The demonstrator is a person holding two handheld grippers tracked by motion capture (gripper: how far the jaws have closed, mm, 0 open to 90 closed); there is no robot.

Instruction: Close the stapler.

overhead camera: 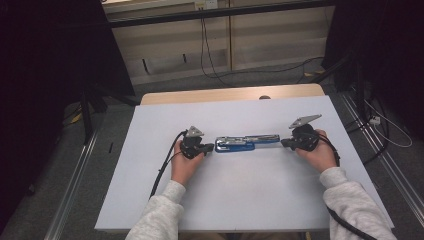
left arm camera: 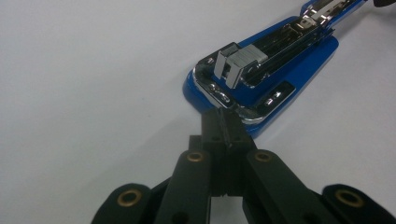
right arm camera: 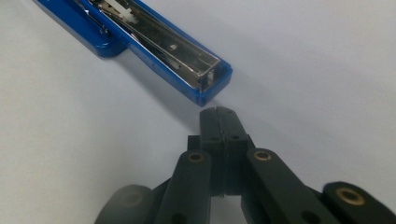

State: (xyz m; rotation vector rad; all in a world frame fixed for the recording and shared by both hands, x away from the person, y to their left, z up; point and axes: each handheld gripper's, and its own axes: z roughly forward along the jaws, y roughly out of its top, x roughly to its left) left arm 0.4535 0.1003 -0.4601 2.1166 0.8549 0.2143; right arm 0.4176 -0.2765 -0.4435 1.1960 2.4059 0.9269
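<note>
Left gripper (left arm camera: pixel 223 122): jaws pressed together, nothing between them. Tips sit right at the near edge of the blue stapler (left arm camera: pixel 261 79), touching or nearly touching its chrome-rimmed end; cannot tell which. Just beyond the tips, a block of staples (left arm camera: pixel 239 61) stands up out of the metal channel. Past that, the stapler body runs away up and to the right.

In the high view the left gripper (overhead camera: pixel 207 147) meets the stapler's (overhead camera: pixel 245 142) left end, held by the left hand (overhead camera: pixel 186 165), cable (overhead camera: pixel 165 165) trailing back along the forearm.

Right gripper (right arm camera: pixel 219 116): jaws together, empty. Just ahead of the tips, a small gap, then the blue tip of the stapler's opened arm (right arm camera: pixel 187 70) with the open metal magazine facing up. The arm runs off up and to the left from the tips.

In the high view the right gripper (overhead camera: pixel 286 143) sits just beside the stapler's right end, in the right hand (overhead camera: pixel 316 152), grey plate (overhead camera: pixel 305 120) on top.

Stapler lies unfolded flat between the two grippers, on the white tabletop (overhead camera: pixel 240 195).
</note>
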